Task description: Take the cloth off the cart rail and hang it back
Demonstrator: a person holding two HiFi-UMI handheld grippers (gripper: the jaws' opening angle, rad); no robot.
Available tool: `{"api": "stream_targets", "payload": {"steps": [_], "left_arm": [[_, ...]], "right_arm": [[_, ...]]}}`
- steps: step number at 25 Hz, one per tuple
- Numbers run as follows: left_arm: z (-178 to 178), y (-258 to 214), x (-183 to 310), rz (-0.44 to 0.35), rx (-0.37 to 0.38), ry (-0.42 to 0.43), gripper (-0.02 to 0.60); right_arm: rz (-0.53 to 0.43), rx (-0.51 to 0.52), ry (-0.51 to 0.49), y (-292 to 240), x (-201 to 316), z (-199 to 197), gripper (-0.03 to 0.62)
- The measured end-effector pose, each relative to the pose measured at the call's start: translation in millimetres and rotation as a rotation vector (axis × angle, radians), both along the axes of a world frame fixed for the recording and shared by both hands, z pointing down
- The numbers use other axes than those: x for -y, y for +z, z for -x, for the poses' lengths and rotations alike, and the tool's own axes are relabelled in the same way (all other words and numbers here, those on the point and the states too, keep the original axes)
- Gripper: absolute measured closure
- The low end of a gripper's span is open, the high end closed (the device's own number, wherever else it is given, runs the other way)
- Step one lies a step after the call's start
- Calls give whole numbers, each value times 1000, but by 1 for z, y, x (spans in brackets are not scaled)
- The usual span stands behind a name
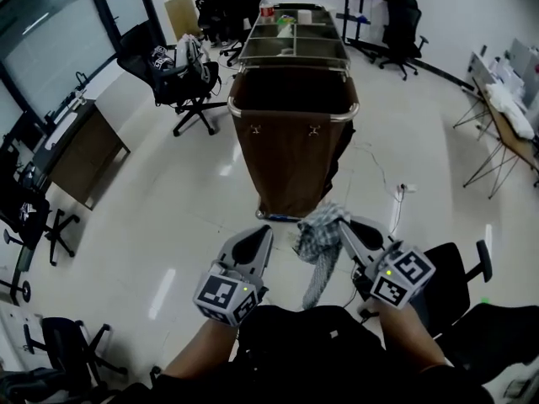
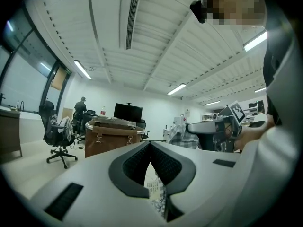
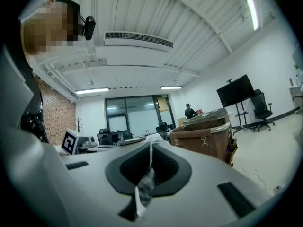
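A grey checked cloth (image 1: 320, 236) hangs bunched in the air just in front of the brown-bagged cart (image 1: 295, 154), below its metal rail (image 1: 290, 116). My right gripper (image 1: 341, 225) is shut on the cloth's top, and a tail drops down toward me. In the right gripper view a strip of cloth (image 3: 144, 189) sits pinched between the closed jaws of the right gripper (image 3: 151, 146). My left gripper (image 1: 263, 232) is beside it to the left. In the left gripper view its jaws meet at the left gripper's (image 2: 150, 146) tip, with a labelled cloth corner (image 2: 155, 196) caught between them.
Black office chairs (image 1: 181, 78) stand left of the cart, and another chair (image 1: 459, 268) is close by my right hand. A wooden desk (image 1: 80, 150) lines the left wall; folding tables (image 1: 505, 124) are at right. A cable (image 1: 383, 183) lies on the floor. A person (image 2: 79, 109) stands far off.
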State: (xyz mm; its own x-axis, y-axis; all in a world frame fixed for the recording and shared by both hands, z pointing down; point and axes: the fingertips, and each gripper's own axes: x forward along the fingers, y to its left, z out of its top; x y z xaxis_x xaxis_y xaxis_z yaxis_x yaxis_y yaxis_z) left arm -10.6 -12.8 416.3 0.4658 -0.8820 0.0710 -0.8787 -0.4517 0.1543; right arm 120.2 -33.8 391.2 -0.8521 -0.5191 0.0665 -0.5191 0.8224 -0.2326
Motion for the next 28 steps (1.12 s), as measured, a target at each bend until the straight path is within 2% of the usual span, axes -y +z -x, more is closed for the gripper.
{"api": "stream_targets", "payload": {"steps": [8,13,28], "left_arm": [[-7,2,5,-2,28,-12,581],[-12,-6,3,-5,17,-14,581],[-15,-2,-5,-18,69,-10,581]], "right_arm": [[-15,28,18,-5,14,-17,579],[-15,42,19,-8,16,-19,579],[-28,57,-2,-10,4,-19,579]]}}
